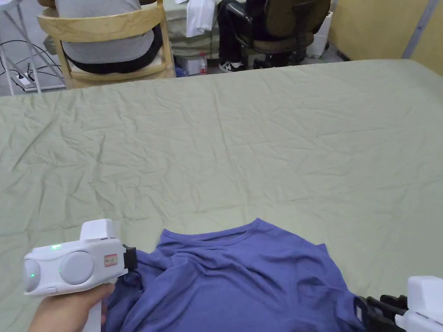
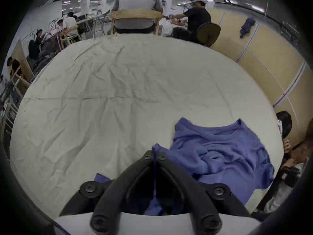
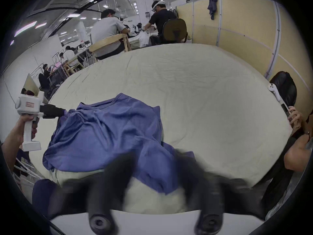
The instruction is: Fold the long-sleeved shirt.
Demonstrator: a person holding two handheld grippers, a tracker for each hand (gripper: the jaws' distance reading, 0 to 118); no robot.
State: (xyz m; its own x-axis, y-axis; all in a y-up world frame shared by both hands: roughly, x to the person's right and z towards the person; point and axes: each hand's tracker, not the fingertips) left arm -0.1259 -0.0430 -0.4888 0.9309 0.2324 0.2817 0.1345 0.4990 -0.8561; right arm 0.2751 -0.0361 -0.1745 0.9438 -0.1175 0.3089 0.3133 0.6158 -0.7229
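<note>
From my head view, the blue-violet shirt (image 1: 242, 281) lies rumpled at the near edge of the green-sheeted table (image 1: 242, 142), neckline toward the far side, cloth bunched in soft ridges. My left gripper (image 1: 130, 259) sits at the shirt's left shoulder, my hand (image 1: 65, 309) under its white body, which carries a small red-edged label too small to read. My right gripper (image 1: 367, 309) touches the shirt's right edge. Beyond the table a person sits in a wooden chair (image 1: 104, 30), beside a dark office chair (image 1: 285, 21).

In the left gripper view, my left gripper (image 2: 155, 155) has its jaws pressed together on a thin pinch of the shirt (image 2: 220, 154), a fold running up between the tips. The rest of the shirt spreads to the right of them on the table (image 2: 110, 94).

In the right gripper view, my right gripper (image 3: 157, 164) is blurred; its jaws stand spread, with the shirt (image 3: 105, 133) draped between and over them, so I cannot tell whether they grip it. At the shirt's left, my left gripper (image 3: 63, 113) holds the shoulder, lifting it slightly off the table (image 3: 203, 94).
</note>
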